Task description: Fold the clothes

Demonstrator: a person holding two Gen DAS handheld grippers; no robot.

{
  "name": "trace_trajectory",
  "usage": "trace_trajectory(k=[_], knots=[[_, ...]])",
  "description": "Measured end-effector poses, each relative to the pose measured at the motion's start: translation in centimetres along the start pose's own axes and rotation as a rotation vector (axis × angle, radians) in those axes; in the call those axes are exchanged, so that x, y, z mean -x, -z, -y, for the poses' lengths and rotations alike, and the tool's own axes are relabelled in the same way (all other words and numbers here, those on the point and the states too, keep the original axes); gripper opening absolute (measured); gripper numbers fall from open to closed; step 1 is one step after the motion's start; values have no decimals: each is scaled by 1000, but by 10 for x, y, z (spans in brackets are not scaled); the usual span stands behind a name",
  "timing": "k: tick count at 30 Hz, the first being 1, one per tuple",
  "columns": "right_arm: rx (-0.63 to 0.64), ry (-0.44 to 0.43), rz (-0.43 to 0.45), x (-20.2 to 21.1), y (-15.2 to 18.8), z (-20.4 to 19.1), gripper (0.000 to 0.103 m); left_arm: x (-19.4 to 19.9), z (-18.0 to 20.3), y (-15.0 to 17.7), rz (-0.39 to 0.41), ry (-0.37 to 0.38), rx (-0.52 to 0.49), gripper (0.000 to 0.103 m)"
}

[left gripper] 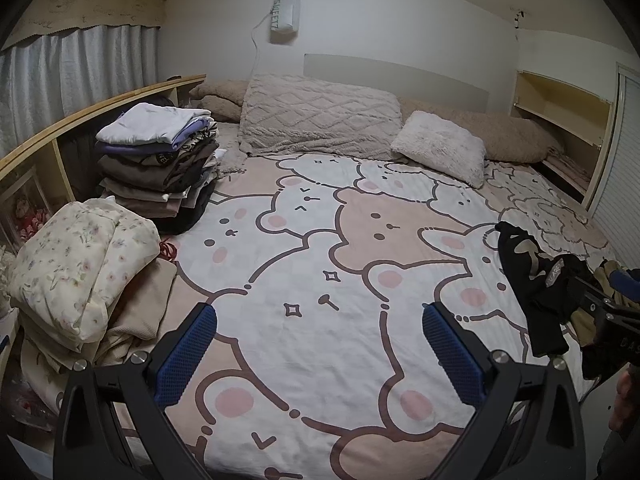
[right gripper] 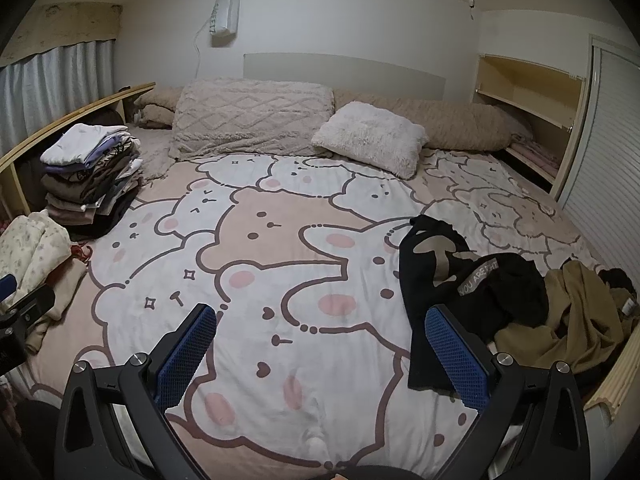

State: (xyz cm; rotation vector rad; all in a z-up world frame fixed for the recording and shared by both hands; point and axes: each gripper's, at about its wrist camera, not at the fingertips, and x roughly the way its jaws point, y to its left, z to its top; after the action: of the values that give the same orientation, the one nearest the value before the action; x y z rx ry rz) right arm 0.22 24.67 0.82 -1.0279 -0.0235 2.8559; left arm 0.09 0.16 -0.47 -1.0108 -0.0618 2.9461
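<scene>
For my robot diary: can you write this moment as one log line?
phase: before pickup | left gripper: open, empty | right gripper: open, empty | black garment: crumpled | folded stack: far left

Bare bedspread [right gripper: 320, 248] mid-bed, folded stack [right gripper: 90, 184] far left, crumpled black garment [right gripper: 448, 280] right

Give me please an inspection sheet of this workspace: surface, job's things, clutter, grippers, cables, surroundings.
Surface: bear-print bedspread, middle bare.
Job's things: black garment and tan garment lie crumpled at right; stack of folded clothes at left.
Clutter: floral bundle, fluffy pillow, quilted pillow.
Grippers: left gripper open, empty; right gripper open, empty, beside the black garment.
Cables: white cord hangs below the wall pouch.
Surroundings: curtain, wooden shelf.
</scene>
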Motion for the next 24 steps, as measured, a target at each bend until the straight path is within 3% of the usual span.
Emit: trace_trajectory(k=[9,15,24], knots=[[20,-27,-12,-5,10,-3,103,-6,1,3,-12,-1,0,103],[-4,-45,-95,-19,22,4,103,-12,2,6,-20,13,1,103],[-102,4,-148,-44,49,47,103,-29,5,21,-61,4,-20,103]])
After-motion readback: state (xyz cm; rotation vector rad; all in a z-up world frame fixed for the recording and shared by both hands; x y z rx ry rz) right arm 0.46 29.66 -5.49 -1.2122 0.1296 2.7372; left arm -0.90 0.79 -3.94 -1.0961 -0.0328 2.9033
